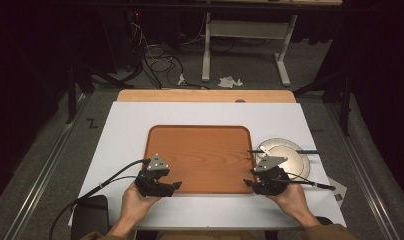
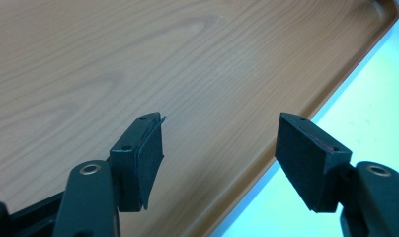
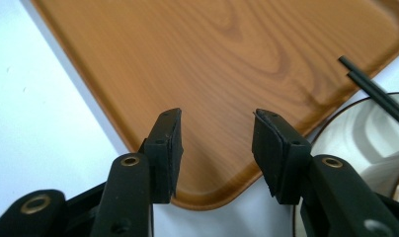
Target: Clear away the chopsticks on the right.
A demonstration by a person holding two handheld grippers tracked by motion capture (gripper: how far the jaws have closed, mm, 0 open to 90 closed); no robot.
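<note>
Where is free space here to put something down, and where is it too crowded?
The tray is bare inside. The white sheet is free left of the tray and behind it. It is crowded right of the tray: plate, chopsticks, and the right tool.

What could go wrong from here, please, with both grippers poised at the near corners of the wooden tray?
1. The right gripper works close to the plate beside the tray; a sideways sweep might knock it.
2. The black chopsticks lie across the plate's rim with their tips at the tray's edge, so a nudge could roll them off.
3. The left gripper and the right are both open; uneven grips could tilt the tray.
</note>
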